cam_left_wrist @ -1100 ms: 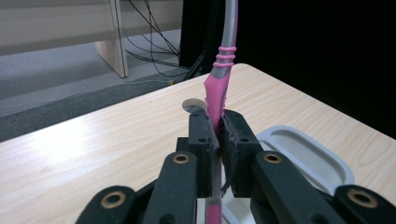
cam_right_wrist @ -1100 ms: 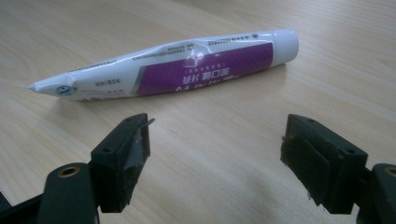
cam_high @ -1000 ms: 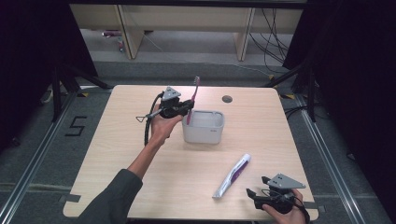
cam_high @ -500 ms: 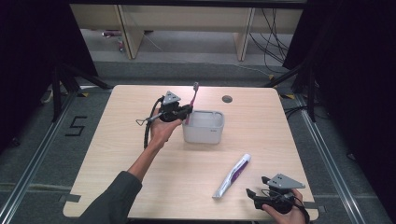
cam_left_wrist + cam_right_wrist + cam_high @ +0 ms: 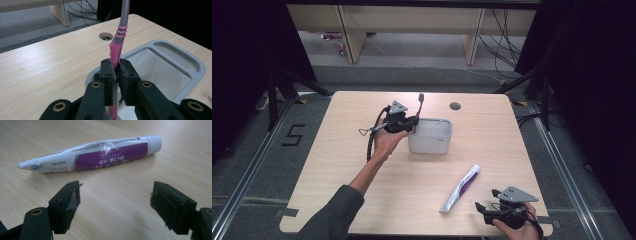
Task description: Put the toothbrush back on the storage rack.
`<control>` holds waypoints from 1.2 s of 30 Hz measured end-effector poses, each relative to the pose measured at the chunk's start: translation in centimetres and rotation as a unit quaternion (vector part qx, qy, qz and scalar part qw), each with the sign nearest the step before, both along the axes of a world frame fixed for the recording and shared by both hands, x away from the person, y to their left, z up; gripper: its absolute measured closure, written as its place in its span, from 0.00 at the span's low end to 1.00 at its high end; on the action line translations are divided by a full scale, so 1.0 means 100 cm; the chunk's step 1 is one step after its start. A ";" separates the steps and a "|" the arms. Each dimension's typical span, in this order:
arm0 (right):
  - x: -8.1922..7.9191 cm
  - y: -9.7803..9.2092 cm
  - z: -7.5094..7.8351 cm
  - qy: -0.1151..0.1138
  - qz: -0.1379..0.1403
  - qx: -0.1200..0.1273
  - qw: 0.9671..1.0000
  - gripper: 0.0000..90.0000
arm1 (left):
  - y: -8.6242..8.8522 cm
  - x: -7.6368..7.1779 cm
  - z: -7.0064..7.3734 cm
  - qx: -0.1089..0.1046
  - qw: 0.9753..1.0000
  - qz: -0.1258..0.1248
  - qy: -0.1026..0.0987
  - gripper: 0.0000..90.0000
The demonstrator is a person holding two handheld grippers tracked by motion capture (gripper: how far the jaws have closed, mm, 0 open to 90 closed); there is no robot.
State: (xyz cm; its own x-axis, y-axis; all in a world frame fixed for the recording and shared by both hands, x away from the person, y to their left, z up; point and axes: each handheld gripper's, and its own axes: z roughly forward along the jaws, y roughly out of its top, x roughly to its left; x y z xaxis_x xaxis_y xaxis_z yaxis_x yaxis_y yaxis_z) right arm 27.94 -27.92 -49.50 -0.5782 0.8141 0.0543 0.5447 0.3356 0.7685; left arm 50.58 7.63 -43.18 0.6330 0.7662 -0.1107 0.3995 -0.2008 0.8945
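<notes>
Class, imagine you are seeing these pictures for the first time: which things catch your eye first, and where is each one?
First comes the pink toothbrush, standing upright in the shut left gripper at the near-left rim of the grey tub in the middle of the table. Next is the white and purple toothpaste tube, lying flat on the wood toward the table's front right. Just short of it waits the right gripper, jaws wide apart and holding nothing.

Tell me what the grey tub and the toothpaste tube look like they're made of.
Grey tub: likely moulded plastic, matte, with a smooth rounded rim. Toothpaste tube: soft glossy plastic or laminate, judging by its sheen, dents and crimped flat end.
</notes>
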 end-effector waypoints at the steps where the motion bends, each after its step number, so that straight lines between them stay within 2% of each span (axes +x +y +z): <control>1: 0.000 0.000 0.000 -0.001 0.000 0.000 1.000 0.27 | 0.001 0.000 0.000 0.000 1.000 0.001 0.001 0.91; 4: 0.000 -0.001 0.000 -0.009 -0.003 -0.009 1.000 0.27 | 0.001 -0.001 0.001 0.003 1.000 -0.001 0.004 0.90; 5: 0.000 -0.001 0.000 -0.007 -0.003 -0.008 1.000 0.27 | 0.002 -0.002 0.002 0.010 1.000 -0.005 0.004 0.90; 6: 0.000 0.000 0.000 -0.007 -0.003 -0.007 1.000 0.27 | 0.001 -0.002 0.002 0.006 1.000 -0.003 0.004 0.91; 16: 0.000 0.000 0.000 -0.008 -0.004 -0.009 1.000 0.27 | 0.003 -0.002 0.001 0.014 1.000 0.000 0.013 0.91; 22: 0.000 0.000 0.000 -0.008 -0.004 -0.008 1.000 0.27 | 0.002 -0.002 0.001 0.015 1.000 0.001 0.014 0.89; 23: 0.000 0.000 0.000 -0.009 -0.005 -0.010 1.000 0.27 | 0.002 -0.002 0.001 0.019 1.000 0.002 0.011 0.89; 24: -0.001 0.001 0.000 -0.001 -0.008 -0.001 1.000 0.27 | 0.002 -0.002 0.002 0.025 1.000 -0.001 0.012 0.89; 25: -0.001 0.001 0.000 -0.002 -0.008 -0.002 1.000 0.27 | 0.001 -0.002 0.001 0.018 1.000 0.001 0.011 0.89; 27: -0.001 0.001 0.000 -0.002 -0.008 -0.002 1.000 0.27 | 0.001 -0.002 0.001 0.021 1.000 0.001 0.010 0.88; 29: 0.000 0.000 0.000 -0.009 -0.005 -0.010 1.000 0.27 | 0.001 -0.002 0.002 0.024 1.000 0.003 0.010 0.87; 32: 0.000 0.000 0.000 -0.006 -0.003 -0.007 1.000 0.27 | 0.003 -0.002 0.003 0.025 1.000 0.003 0.007 0.84; 36: 0.000 -0.001 0.000 -0.008 -0.004 -0.008 1.000 0.27 | 0.005 -0.003 0.005 0.017 1.000 0.012 0.010 0.74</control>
